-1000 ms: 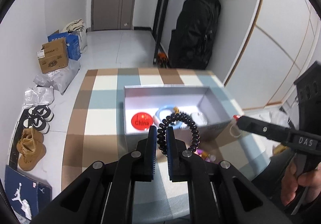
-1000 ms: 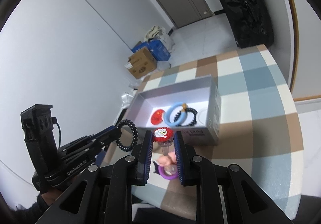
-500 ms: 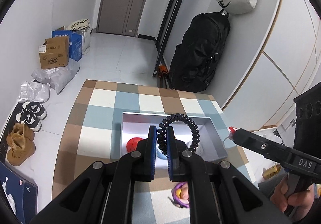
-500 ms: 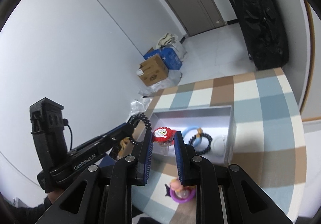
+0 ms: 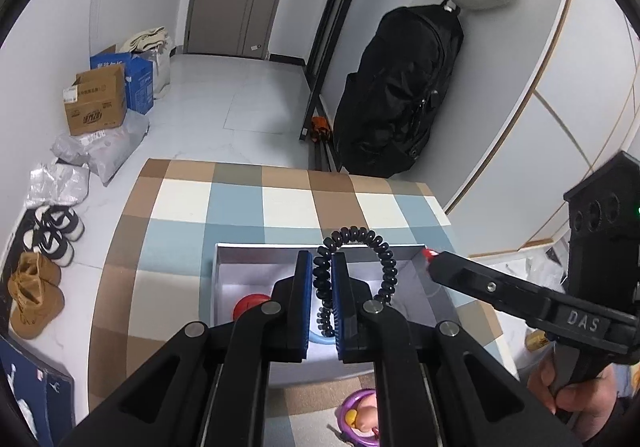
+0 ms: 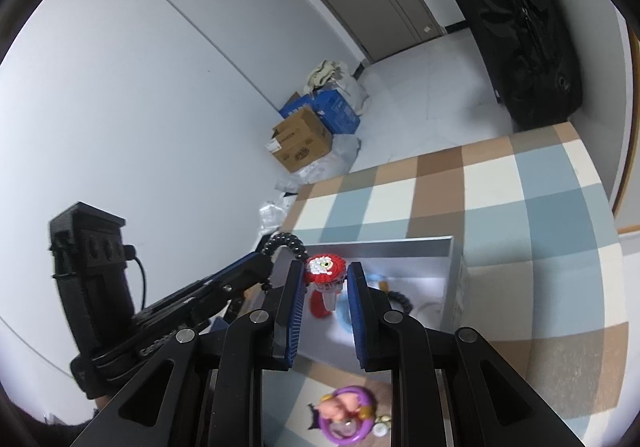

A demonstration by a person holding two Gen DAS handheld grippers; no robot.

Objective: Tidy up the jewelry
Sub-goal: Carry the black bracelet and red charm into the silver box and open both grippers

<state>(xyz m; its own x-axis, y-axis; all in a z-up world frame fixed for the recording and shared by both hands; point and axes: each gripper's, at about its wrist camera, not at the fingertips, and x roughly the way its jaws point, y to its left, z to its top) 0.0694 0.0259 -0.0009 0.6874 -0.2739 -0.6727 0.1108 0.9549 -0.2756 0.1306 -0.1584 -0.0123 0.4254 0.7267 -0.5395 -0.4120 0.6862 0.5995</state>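
Observation:
My left gripper (image 5: 322,261) is shut on a black beaded bracelet (image 5: 360,237), whose loop arches up to the right over the open grey box (image 5: 218,275). My right gripper (image 6: 325,275) is shut on a red beaded ornament (image 6: 320,266) with a white centre and hangs over the box's (image 6: 452,267) near wall. Inside the box lie a red disc (image 5: 248,305), a blue bangle (image 6: 345,313) and another black bracelet (image 6: 400,299). The left gripper (image 6: 260,267) shows at the left in the right wrist view; the right gripper (image 5: 432,259) reaches in from the right in the left wrist view.
A purple ring with a small doll figure (image 6: 347,413) lies on the checked tablecloth (image 6: 500,187) in front of the box. On the floor beyond the table are cardboard boxes (image 5: 96,103), shoes (image 5: 36,295) and a black bag (image 5: 400,87) against the wall.
Both grippers have moved forward over the box with their pieces still held. The box now sits lower and closer under the fingers in both views.

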